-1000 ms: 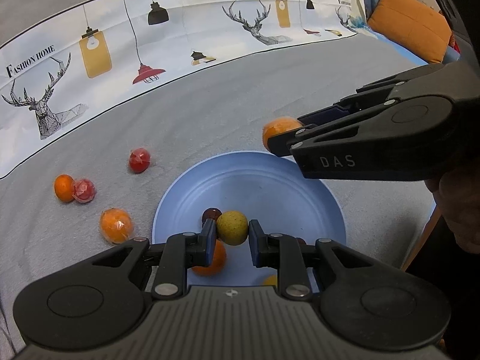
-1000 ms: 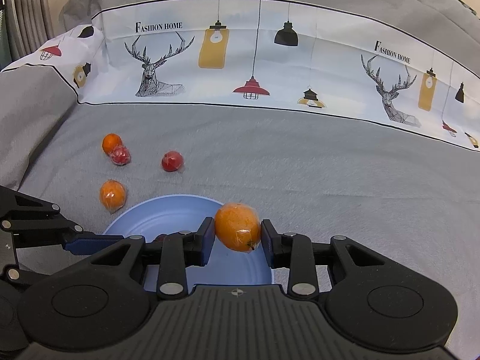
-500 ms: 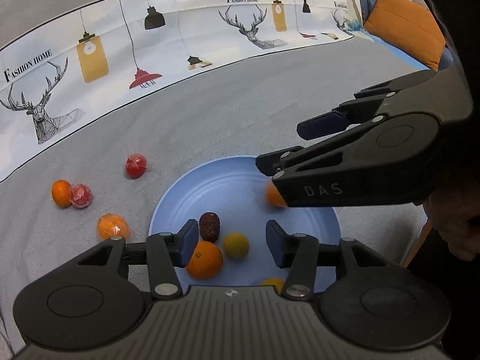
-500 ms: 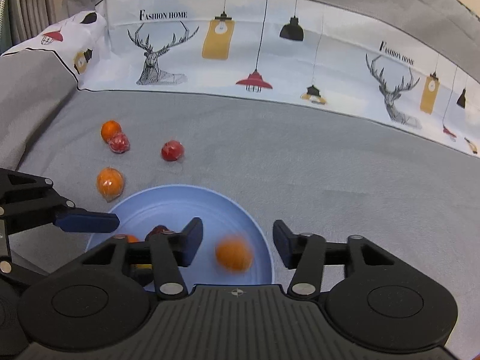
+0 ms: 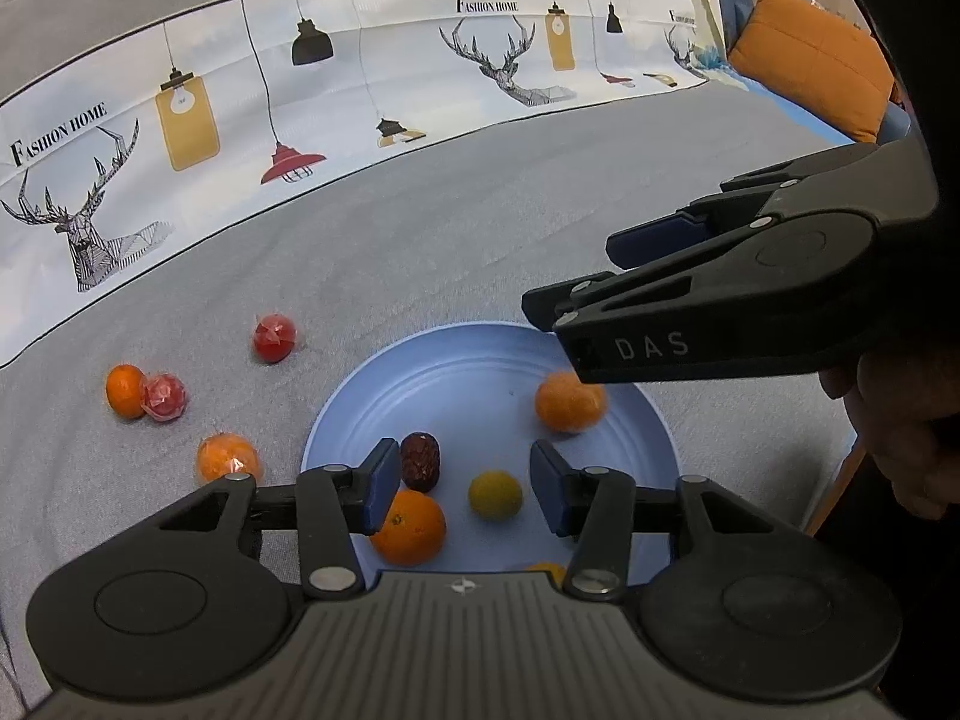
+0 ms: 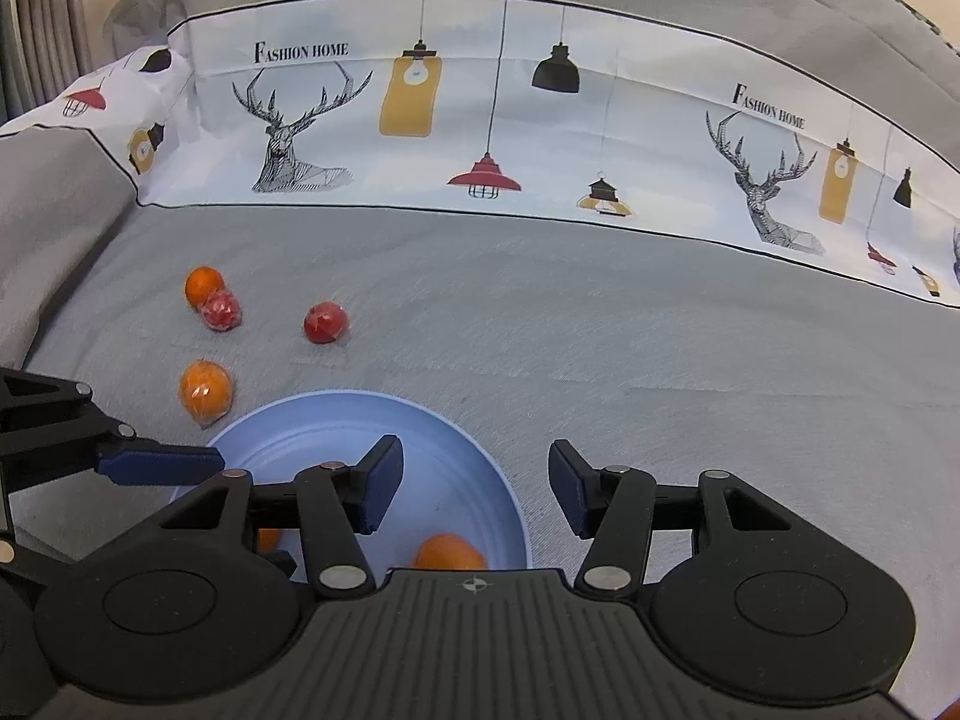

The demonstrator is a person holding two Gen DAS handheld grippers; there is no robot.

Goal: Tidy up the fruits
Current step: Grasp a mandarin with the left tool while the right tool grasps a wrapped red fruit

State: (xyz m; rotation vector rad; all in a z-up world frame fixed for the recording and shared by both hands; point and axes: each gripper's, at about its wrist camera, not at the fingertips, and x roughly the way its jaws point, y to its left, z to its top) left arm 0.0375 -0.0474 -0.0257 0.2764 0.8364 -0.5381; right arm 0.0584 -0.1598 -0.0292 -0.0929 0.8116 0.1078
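Your left gripper (image 5: 465, 489) hung above the near part of the round pale-blue plate (image 5: 456, 360), its blue-padded jaws spread apart with nothing between them. Your right gripper (image 6: 474, 486) was likewise spread wide and empty, poised over the plate's right rim (image 6: 510, 510); in the left wrist view it (image 5: 576, 276) entered from the right, above the plate's far-right edge.

Inside the plate lay five fruits. A blurred wrapped orange (image 5: 570, 403) sat at the far right, just beneath the right gripper's lower finger. A dark red-brown date-like fruit (image 5: 420, 461) stood beside the left gripper's left pad, a bare orange (image 5: 409, 528) lay near it, and a small yellow-green round fruit (image 5: 495, 495) rested between the pads' line of sight. One more orange-yellow fruit (image 5: 543, 570) peeked out at the near edge — mostly hidden by the gripper body.

On the grey cloth surface (image 5: 420, 252), left of the plate, four fruits lay outside it: a wrapped orange (image 5: 228, 457) just beside the plate's left rim, a wrapped red fruit (image 5: 275, 337) farther off, and — touching each other at far left — a small bare orange (image 5: 125, 390) and a second wrapped red fruit (image 5: 163, 397). A white printed backdrop with deer and lamps (image 5: 300, 96) stood along the far edge.
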